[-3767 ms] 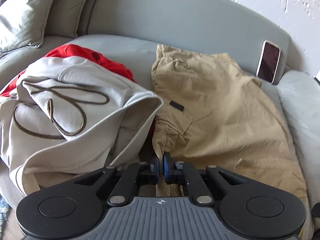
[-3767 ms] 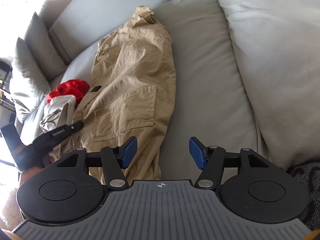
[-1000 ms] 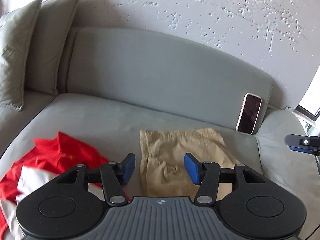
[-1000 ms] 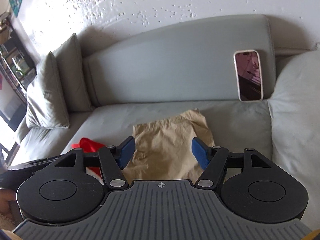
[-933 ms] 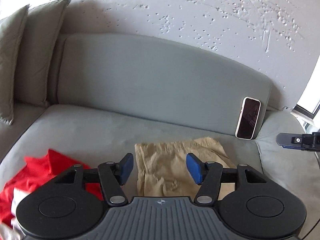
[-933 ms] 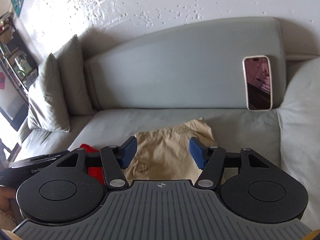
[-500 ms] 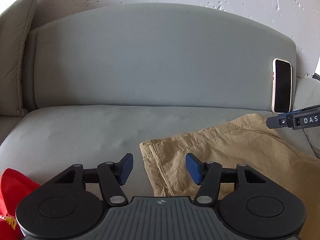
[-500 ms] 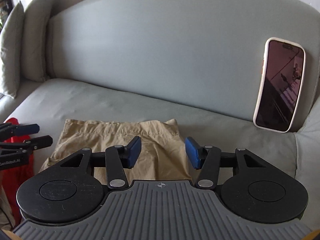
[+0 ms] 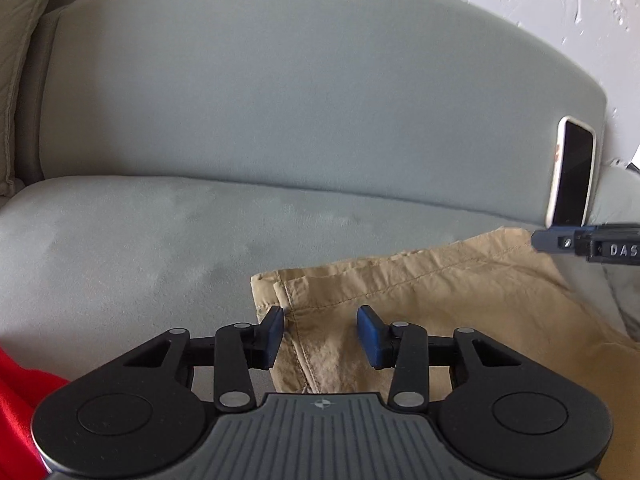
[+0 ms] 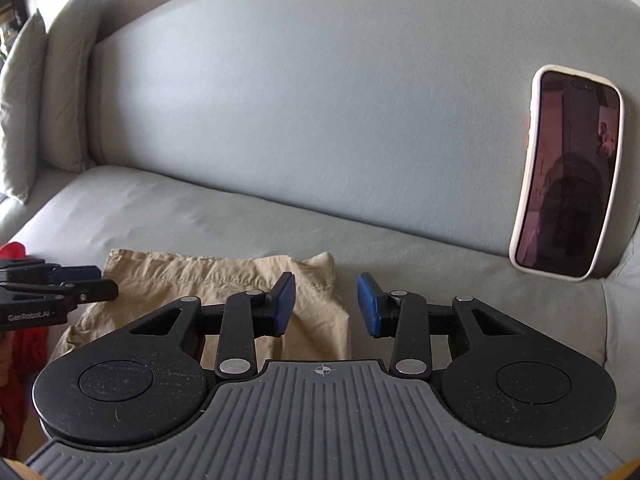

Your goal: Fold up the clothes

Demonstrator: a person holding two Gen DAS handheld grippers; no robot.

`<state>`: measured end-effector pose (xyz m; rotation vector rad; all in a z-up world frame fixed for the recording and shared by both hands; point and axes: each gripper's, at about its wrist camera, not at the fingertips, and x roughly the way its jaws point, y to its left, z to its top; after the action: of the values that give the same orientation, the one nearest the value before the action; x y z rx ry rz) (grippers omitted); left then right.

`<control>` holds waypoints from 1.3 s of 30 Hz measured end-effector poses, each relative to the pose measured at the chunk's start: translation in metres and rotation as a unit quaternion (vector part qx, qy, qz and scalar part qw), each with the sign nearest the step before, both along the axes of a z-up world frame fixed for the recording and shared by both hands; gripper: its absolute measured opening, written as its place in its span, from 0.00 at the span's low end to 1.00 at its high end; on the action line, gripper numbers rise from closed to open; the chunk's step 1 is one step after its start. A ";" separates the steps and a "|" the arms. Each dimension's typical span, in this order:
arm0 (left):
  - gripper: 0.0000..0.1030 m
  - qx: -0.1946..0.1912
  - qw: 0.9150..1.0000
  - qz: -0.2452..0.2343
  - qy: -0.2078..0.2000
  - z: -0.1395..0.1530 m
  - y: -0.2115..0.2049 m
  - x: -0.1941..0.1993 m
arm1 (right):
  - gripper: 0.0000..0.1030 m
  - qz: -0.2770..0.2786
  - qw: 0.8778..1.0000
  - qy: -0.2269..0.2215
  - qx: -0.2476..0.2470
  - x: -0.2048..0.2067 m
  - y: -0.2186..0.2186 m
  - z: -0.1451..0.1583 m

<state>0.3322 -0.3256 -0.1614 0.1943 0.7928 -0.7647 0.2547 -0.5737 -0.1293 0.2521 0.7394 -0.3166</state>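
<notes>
A: Dropped low over the sofa seat since a second ago. No more wall in view, only the backrest and the khaki trousers.

B: And lying where?

A: Spread flat toward the right end of the seat, far hem near the backrest, well short of the phone propped in the right back corner. Doubled over already, judging by how short they look next to the long spread seen some seconds back.

B: Left tool?

A: Narrowing right now, about halfway in. Straddling the side seam at the trousers' far left corner, cloth between the pads but not yet pinched.

B: Right tool?

A: Same story: closing at the far right corner, fabric under the left pad, bare seat under the right one. Nothing gripped yet.

B: Meaning for the fold?

A: Probably set for a two-corner pinch, then a pull of the far hem toward the front edge for another fold. Worth catching every layer at each corner, or only the top one lifts.

B: Red garment?

A: Off at the left end of the seat, waiting.
</notes>
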 end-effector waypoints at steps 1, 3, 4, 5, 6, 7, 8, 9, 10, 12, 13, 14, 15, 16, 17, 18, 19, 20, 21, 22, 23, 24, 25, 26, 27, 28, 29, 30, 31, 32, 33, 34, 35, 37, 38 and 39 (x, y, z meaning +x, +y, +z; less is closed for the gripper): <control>0.38 0.003 1.000 0.002 0.005 -0.002 -0.001 0.002 | 0.33 0.002 1.000 0.003 0.000 0.003 -0.001 -0.001; 0.33 0.005 1.000 0.006 0.009 -0.003 -0.003 0.004 | 0.29 0.012 1.000 0.016 -0.001 0.012 -0.002 -0.007; 0.28 0.005 1.000 0.005 0.005 -0.003 -0.004 0.004 | 0.27 0.017 1.000 0.023 -0.003 0.016 -0.002 -0.010; 0.25 0.005 1.000 0.003 0.000 -0.003 -0.005 0.003 | 0.26 0.023 0.999 0.028 -0.010 0.019 -0.001 -0.012; 0.15 0.005 1.000 0.002 -0.004 -0.002 -0.005 0.002 | 0.26 0.030 0.999 0.031 -0.024 0.022 0.002 -0.013; 0.13 0.005 1.000 0.001 -0.009 -0.002 -0.006 0.001 | 0.22 0.038 0.998 0.034 -0.038 0.024 0.006 -0.015; 0.12 0.005 1.000 -0.002 -0.017 -0.001 -0.006 -0.001 | 0.13 0.045 0.997 0.036 -0.055 0.025 0.010 -0.016; 0.11 0.005 1.000 -0.005 -0.029 0.001 -0.005 -0.005 | 0.11 0.051 0.995 0.040 -0.075 0.026 0.015 -0.017; 0.10 0.005 0.999 -0.008 -0.041 0.003 -0.004 -0.009 | 0.08 0.056 0.993 0.042 -0.095 0.026 0.020 -0.017; 0.10 -0.001 0.998 -0.007 -0.058 0.009 0.000 -0.014 | 0.06 0.062 0.989 0.039 -0.127 0.023 0.030 -0.014; 0.10 -0.004 0.998 -0.004 -0.065 0.013 0.003 -0.015 | 0.06 0.064 0.988 0.034 -0.140 0.022 0.034 -0.011; 0.10 -0.007 0.998 -0.001 -0.070 0.017 0.005 -0.016 | 0.06 0.064 0.987 0.029 -0.146 0.022 0.036 -0.007; 0.10 -0.007 0.997 0.004 -0.073 0.020 0.007 -0.014 | 0.06 0.063 0.987 0.024 -0.147 0.023 0.037 -0.003; 0.10 -0.005 0.997 0.008 -0.076 0.022 0.007 -0.012 | 0.06 0.061 0.987 0.019 -0.148 0.024 0.038 0.000; 0.10 -0.002 0.997 0.013 -0.078 0.023 0.007 -0.009 | 0.05 0.059 0.987 0.016 -0.146 0.027 0.038 0.003; 0.11 0.003 0.997 0.020 -0.078 0.023 0.007 -0.006 | 0.05 0.055 0.988 0.015 -0.141 0.032 0.038 0.005; 0.11 0.008 0.997 0.026 -0.073 0.022 0.005 -0.001 | 0.05 0.051 0.989 0.017 -0.135 0.038 0.038 0.006; 0.11 0.017 0.998 0.031 -0.060 0.017 0.003 0.005 | 0.05 0.046 0.991 0.025 -0.125 0.044 0.036 0.002; 0.11 0.028 0.998 0.034 -0.044 0.011 0.000 0.010 | 0.05 0.038 0.992 0.037 -0.112 0.051 0.034 -0.003; 0.12 0.041 0.998 0.038 -0.033 0.003 -0.003 0.014 | 0.05 0.030 0.993 0.049 -0.099 0.058 0.032 -0.009; 0.14 0.056 0.997 0.042 -0.027 -0.005 -0.007 0.016 | 0.05 0.025 0.994 0.057 -0.089 0.062 0.030 -0.014; 0.21 0.066 0.996 0.045 -0.026 -0.009 -0.009 0.016 | 0.05 0.021 0.994 0.062 -0.084 0.064 0.030 -0.017; 0.23 0.071 0.996 0.048 -0.031 -0.010 -0.010 0.014 | 0.09 0.017 0.995 0.066 -0.079 0.066 0.029 -0.020; 0.29 0.075 0.995 0.054 -0.032 -0.008 -0.010 0.012 | 0.19 0.015 0.995 0.069 -0.077 0.067 0.030 -0.021; 0.45 0.071 0.995 0.063 -0.032 0.000 -0.005 0.010 | 0.26 0.015 0.994 0.069 -0.080 0.064 0.031 -0.016; 0.53 0.059 0.995 0.072 -0.032 0.009 0.002 0.006 | 0.43 0.015 0.994 0.069 -0.084 0.060 0.033 -0.010; 0.54 0.048 0.995 0.080 -0.033 0.018 0.009 0.002 | 0.51 0.016 0.994 0.062 -0.090 0.054 0.035 -0.002; 0.54 0.033 0.995 0.084 -0.033 0.028 0.017 -0.004 | 0.52 0.017 0.994 0.047 -0.095 0.043 0.038 0.009; 0.51 0.015 0.996 0.077 -0.030 0.037 0.027 -0.012 | 0.53 0.015 0.995 0.032 -0.096 0.031 0.039 0.019; 0.49 -0.003 0.998 0.065 -0.024 0.045 0.036 -0.021 | 0.55 0.011 0.996 0.017 -0.090 0.016 0.039 0.028; 0.45 -0.014 0.999 0.046 -0.011 0.050 0.042 -0.030 | 0.55 0.005 0.997 0.004 -0.080 0.002 0.040 0.037; 0.37 -0.017 1.000 0.022 0.006 0.052 0.044 -0.040 | 0.55 -0.001 0.998 -0.007 -0.068 -0.011 0.042 0.043; 0.34 -0.014 1.000 -0.001 0.027 0.052 0.044 -0.049 | 0.55 0.000 0.998 -0.011 -0.055 -0.021 0.045 0.047; 0.26 0.014 0.997 -0.039 0.069 0.042 0.037 -0.069 | 0.31 0.022 0.999 -0.001 -0.026 -0.035 0.055 0.045; 0.25 0.029 0.995 -0.053 0.079 0.036 0.033 -0.079 | 0.15 0.038 0.999 0.006 -0.016 -0.041 0.061 0.042; 0.24 0.044 0.994 -0.056 0.079 0.029 0.030 -0.086 | 0.11 0.063 0.998 0.021 -0.015 -0.043 0.069 0.033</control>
<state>0.2462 -0.2958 -0.1324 0.2621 0.9720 -0.8597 0.2122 -0.5044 -0.0962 0.1698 0.7879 -0.2148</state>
